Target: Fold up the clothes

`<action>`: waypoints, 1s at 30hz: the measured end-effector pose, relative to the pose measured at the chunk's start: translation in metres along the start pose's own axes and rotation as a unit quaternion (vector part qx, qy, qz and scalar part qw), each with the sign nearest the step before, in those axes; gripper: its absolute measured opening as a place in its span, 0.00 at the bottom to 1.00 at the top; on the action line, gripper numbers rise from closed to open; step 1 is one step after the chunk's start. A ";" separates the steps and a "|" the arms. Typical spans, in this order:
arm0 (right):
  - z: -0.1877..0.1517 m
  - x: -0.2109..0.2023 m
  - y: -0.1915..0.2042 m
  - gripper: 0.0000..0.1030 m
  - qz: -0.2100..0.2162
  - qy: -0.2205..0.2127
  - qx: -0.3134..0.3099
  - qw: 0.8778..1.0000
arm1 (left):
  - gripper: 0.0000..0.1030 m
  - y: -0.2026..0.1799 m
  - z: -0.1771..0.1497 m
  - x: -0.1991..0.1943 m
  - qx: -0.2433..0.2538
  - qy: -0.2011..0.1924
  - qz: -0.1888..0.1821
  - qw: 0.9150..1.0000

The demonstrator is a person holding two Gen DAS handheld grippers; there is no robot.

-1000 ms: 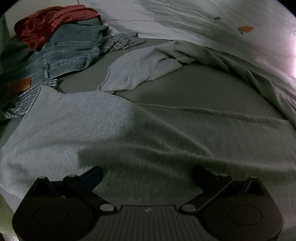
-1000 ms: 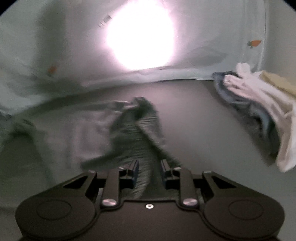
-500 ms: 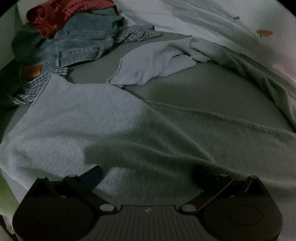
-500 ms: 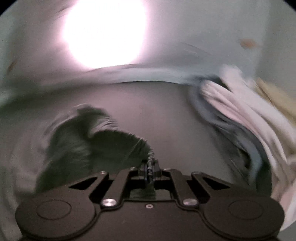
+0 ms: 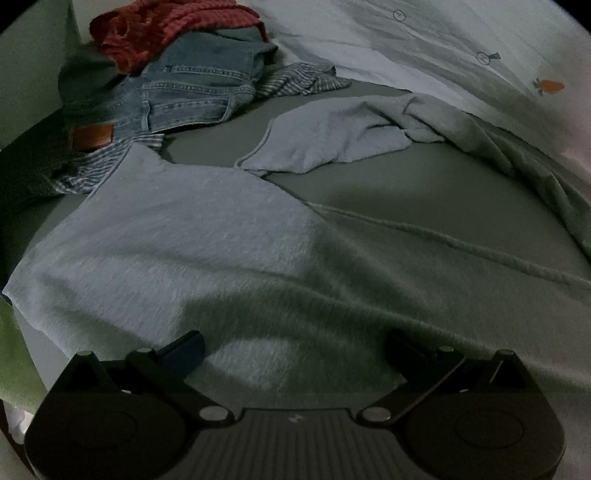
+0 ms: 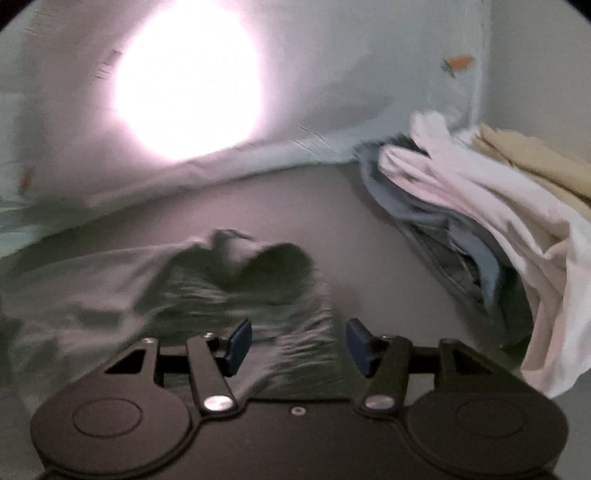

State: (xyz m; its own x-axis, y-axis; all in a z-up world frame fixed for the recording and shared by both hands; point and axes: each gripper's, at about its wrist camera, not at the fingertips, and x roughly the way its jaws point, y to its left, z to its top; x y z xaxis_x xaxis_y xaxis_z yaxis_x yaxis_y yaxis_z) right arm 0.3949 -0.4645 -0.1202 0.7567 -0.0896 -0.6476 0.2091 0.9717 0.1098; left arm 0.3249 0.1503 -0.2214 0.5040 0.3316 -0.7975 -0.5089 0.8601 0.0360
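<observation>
A grey T-shirt (image 5: 207,243) lies spread on the dark bed surface, one sleeve (image 5: 325,144) stretched toward the back. My left gripper (image 5: 291,347) is open wide just above the shirt's near edge, holding nothing. In the right wrist view a bunched part of the grey shirt (image 6: 236,269) lies rumpled in front of my right gripper (image 6: 299,343). That gripper is open, its blue pads (image 6: 240,339) apart with cloth lying loose between them.
Blue jeans (image 5: 192,92), a red garment (image 5: 162,29) and a striped shirt (image 5: 299,81) are piled at the back left. A pile of white, blue and cream clothes (image 6: 480,221) lies at the right. A pale sheet with a glare spot (image 6: 188,77) stands behind.
My right gripper was shut on the shirt's edge half a second ago and has now opened, letting the cloth drop. My left gripper has drifted slightly back and stayed open.
</observation>
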 end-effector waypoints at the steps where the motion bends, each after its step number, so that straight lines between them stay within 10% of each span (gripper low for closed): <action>1: -0.001 -0.005 0.006 0.59 0.015 -0.002 -0.004 1.000 | 1.00 0.000 0.000 0.000 -0.002 -0.002 0.001 1.000; 12: -0.025 0.025 0.034 0.39 0.097 0.119 0.014 0.988 | 1.00 -0.001 -0.007 -0.002 -0.004 -0.019 0.002 1.000; 14: -0.025 0.027 0.035 0.21 0.101 0.129 0.012 0.986 | 1.00 0.000 -0.008 -0.002 -0.005 -0.022 0.002 1.000; 20: 0.000 0.001 0.022 0.05 0.130 0.055 0.024 0.990 | 1.00 0.000 -0.007 -0.002 -0.007 -0.024 0.002 1.000; 30: 0.056 0.015 -0.004 0.05 0.042 -0.034 0.032 0.998 | 1.00 -0.001 -0.006 -0.002 -0.008 -0.019 0.006 1.000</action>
State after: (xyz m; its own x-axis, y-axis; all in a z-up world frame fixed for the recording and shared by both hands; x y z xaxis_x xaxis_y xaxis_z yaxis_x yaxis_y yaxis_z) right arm 0.4404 -0.4819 -0.0884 0.8133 -0.0248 -0.5813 0.1804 0.9606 0.2115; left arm 0.3197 0.1461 -0.2234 0.5235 0.3562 -0.7740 -0.5265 0.8494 0.0349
